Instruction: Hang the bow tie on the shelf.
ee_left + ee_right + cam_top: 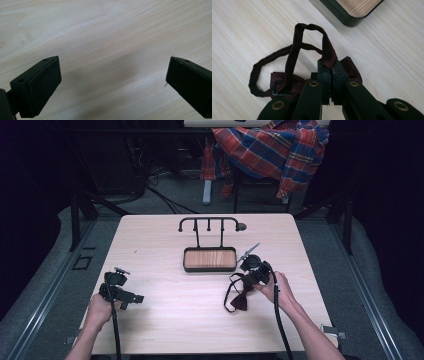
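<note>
Light wood-grain table (165, 270) w/ a pale top. Far-centre on it stands a black metal rack with hooks along a top bar (209, 223), rising from a black-rimmed rectangular tray with a wooden floor (209, 259); a corner of that tray also shows at the top of the right gripper view (352, 17).

Right gripper (331, 72), black, held in the person's right hand (276, 289), sits just right of the tray's near-right corner. Jaws are pressed together, clamped on the strap of a dark maroon fabric bow tie with a thin neck band (294, 62). In the right gripper view the strap arches up out of the jaws in a loop, crosses itself, and the rest of the band curls off to the left, lying on the table. The bow part sits under and just behind the jaws, partly hidden; a small black metal clasp (279, 91) shows on it. In the high view the bow tie (239, 300) lies near-left of the right gripper, bow flat on the table, band looping up toward the jaws.

Left gripper (113, 82), also black, is in the left hand (100, 309) at the near-left of the table, well apart from the tray and bow tie. Jaws stand wide apart, pads facing each other, w/ bare wood between them and nothing held. Cables trail from both grippers toward the near edge.

Beyond the table's far side, a red-blue plaid cloth (272, 147) is draped over a chair on a grey floor.
</note>
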Motion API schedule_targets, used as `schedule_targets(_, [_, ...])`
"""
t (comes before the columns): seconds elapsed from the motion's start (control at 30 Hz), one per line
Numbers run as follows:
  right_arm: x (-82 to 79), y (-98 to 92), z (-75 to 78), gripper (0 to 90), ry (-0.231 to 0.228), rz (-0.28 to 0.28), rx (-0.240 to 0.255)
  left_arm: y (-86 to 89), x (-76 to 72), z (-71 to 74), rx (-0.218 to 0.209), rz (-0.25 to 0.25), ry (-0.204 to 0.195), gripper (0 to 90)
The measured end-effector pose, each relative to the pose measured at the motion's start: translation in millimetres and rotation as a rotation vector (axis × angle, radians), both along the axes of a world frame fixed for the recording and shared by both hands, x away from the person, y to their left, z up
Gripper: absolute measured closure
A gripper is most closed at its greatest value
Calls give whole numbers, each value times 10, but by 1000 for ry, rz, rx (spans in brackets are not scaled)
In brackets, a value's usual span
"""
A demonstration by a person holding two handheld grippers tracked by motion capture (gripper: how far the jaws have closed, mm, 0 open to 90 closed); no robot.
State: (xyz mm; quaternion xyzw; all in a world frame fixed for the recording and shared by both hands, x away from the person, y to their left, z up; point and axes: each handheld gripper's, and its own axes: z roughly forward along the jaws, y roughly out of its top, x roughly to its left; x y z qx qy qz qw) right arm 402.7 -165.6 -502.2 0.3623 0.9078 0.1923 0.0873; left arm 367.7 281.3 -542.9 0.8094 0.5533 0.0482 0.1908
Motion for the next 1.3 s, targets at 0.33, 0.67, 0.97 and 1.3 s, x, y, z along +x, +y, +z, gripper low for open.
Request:
schedule_targets(0.33, [-81,-31,340,888,-99,-7,99,-16,-7,15,11,-3,-4,0])
schedule_targets(0.67, [-72,-79,548,890,-170,-26,105,-18,-6,13,15,-2,-4,0])
schedule_targets(0.97, [-1,-61,690,891,-218,-31,103,-16,-5,13,13,-4,-4,0])
schedule_targets(1.3, [119,-16,850,892,-250,-39,104,-15,1,3,9,-7,-1,1])
